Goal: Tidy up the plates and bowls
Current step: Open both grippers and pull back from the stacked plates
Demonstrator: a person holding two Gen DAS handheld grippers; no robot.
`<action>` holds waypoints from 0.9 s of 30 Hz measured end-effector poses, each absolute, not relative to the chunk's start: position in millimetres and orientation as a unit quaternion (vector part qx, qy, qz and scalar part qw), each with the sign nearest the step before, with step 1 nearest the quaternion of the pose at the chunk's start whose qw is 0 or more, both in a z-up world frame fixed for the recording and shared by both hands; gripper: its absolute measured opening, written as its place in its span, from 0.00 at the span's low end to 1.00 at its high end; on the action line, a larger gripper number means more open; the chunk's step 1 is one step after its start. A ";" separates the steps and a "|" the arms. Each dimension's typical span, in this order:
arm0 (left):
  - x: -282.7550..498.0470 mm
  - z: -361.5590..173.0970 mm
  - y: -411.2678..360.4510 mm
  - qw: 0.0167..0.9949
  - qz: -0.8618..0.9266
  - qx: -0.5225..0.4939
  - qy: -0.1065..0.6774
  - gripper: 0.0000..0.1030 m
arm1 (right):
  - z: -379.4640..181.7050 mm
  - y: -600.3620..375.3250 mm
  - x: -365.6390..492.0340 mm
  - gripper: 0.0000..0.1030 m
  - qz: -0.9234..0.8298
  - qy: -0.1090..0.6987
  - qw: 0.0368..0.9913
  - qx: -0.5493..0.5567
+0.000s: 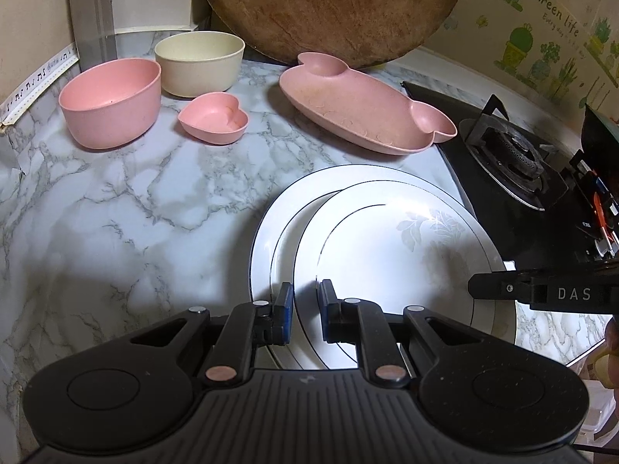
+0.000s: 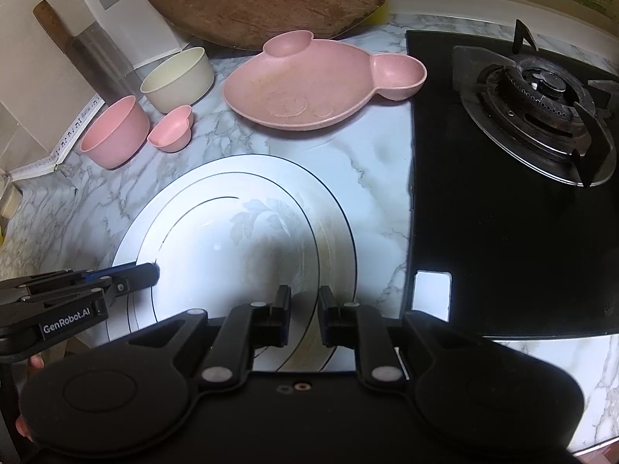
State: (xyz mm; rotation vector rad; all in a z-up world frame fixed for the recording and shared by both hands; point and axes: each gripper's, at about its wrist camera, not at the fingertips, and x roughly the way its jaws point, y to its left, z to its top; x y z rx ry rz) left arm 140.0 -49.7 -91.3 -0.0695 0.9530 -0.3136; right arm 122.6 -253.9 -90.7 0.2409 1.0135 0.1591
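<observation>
Upper plate (image 1: 387,255) sits off-centre toward 3 o'clock on lower plate (image 1: 267,239)
Left gripper (image 1: 303,309) and right gripper (image 2: 303,315) part-open, holding nothing; advise squaring rims gently

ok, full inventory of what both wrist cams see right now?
white plates: 2, white with dark rim lines and a grey leaf print, stacked off-centre at the counter's front
pink divided plate: 1, pink, behind the white plates
pink bowl: 1, back left
cream bowl: 1, behind the pink bowl
heart dish: 1, pink, in front of the cream bowl
cutting board: 1, brown, round, leaning at the back
gas stove: 1, black, right side
counter: grey-white marble
left gripper: black, slightly open over the plates' rims
right gripper: black, slightly open over the plates
</observation>
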 end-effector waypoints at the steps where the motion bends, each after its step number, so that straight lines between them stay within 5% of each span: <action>1: 140.0 -91.4 -49.6 0.876 -0.151 -0.033 0.457 0.12 | -90.8 -253.9 122.5 0.14 0.076 0.484 0.864 0.115; 27: 133.5 -76.7 -45.3 0.880 -0.162 -0.029 0.445 0.13 | -72.2 -242.9 115.0 0.14 0.075 0.456 0.884 0.071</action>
